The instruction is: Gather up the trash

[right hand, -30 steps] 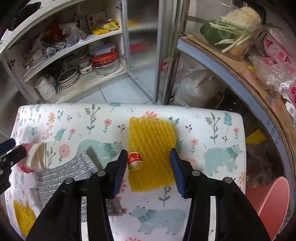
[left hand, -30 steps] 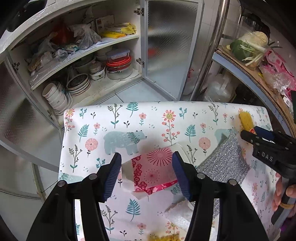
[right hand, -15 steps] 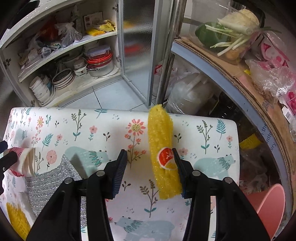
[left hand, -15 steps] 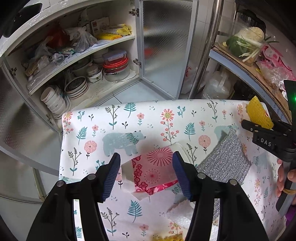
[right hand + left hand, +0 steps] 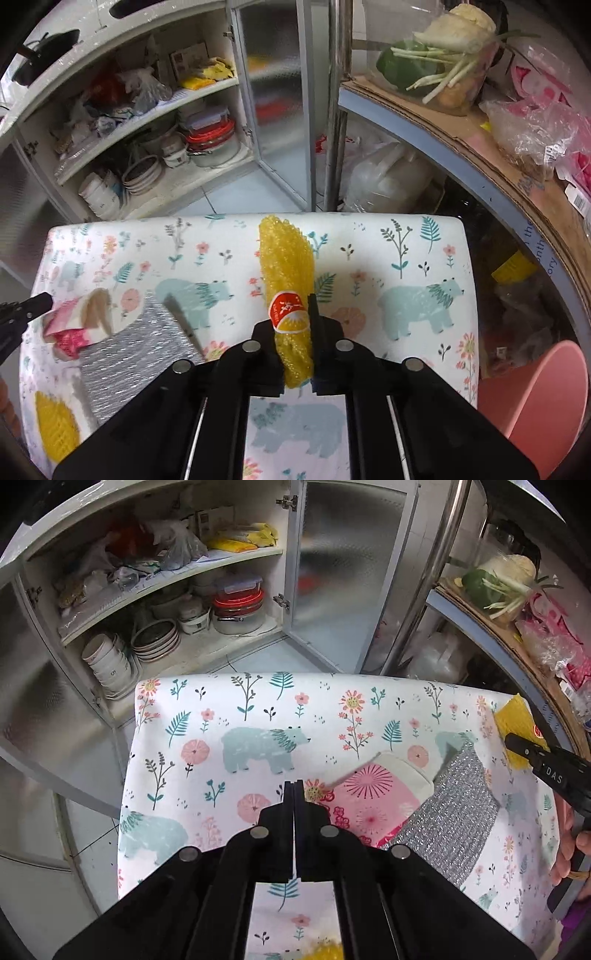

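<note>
The step in hand is the pick-up, judged from how things lie; the right gripper (image 5: 293, 332) is clamped on a yellow foam net sleeve (image 5: 288, 273) with an orange sticker, pinched narrow between the jaws and lifted over the far middle of the table (image 5: 424, 236); the left gripper (image 5: 294, 794) has its jaws pressed together, and the right wrist view shows its tip nipping the near corner of the pink floral paper wrapper (image 5: 373, 794), which lies towards the table's left side, partly over the silver glitter sheet (image 5: 454, 812).

The next move likely calls for carrying both pieces off to a bin; a pink tub (image 5: 543, 398) stands beside the table on the right, though whether it is the bin I cannot tell; the thin wrapper, held only by a corner, may slip, so a steady lift seems wise.

Counted: two grippers; two yellow net sleeves, one held and a second net sleeve (image 5: 55, 428) lying at the near left corner; one pink wrapper; one silver sheet; one pink tub.
</note>
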Motion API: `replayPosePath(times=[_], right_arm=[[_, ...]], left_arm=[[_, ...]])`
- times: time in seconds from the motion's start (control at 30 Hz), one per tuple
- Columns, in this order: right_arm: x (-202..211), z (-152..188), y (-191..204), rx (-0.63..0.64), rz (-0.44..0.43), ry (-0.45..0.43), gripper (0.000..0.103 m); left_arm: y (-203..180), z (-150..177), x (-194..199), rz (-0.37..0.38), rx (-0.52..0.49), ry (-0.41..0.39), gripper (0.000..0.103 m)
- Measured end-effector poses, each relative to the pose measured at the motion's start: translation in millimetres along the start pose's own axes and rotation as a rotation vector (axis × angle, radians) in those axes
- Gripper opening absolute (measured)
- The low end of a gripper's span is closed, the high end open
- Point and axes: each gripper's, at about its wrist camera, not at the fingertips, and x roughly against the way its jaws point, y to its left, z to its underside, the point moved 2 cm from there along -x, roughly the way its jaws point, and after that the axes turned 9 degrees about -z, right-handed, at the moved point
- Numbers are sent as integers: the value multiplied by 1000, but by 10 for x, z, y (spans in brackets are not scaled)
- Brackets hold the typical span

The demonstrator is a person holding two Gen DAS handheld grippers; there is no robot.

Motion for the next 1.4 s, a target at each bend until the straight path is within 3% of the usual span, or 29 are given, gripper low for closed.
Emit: replayPosePath(times=[0.13, 0.2, 0.23, 0.33, 0.43, 0.6, 0.93, 1.17, 1.3, 1.4], right_arm=[[84, -31, 54, -12, -19, -23, 10], [106, -58, 80, -6, -15, -23, 12], [117, -70, 89, -4, -13, -24, 17], [138, -92, 94, -2, -20, -25, 37], [142, -110, 92, 8, -17, -20, 48], [108, -166, 58, 22, -7, -5, 53], [25, -194, -79, 16, -35, 43, 60], [-95, -71, -70, 14, -32, 61, 57], [-76, -20, -86, 2, -46, 55, 12], [-13, 20, -72, 2, -79, 38, 10]], left_arm=[[1, 9, 86, -18, -23, -21, 6], [-13, 1, 119, -8, -28, -24, 25], [-24, -4, 148, -7, -31, -37, 35], [-60, -14, 211, 20, -48, -51, 39], [-122, -31, 259, 32, -79, -68, 48], [-279, -17, 159, 19, -149, -52, 51], [-235, -20, 76, 45, -166, -69, 56], [-166, 60, 139, 89, -193, -79, 59], [-190, 106, 190, 125, -226, -82, 60], [-269, 124, 201, 145, -262, -81, 60]])
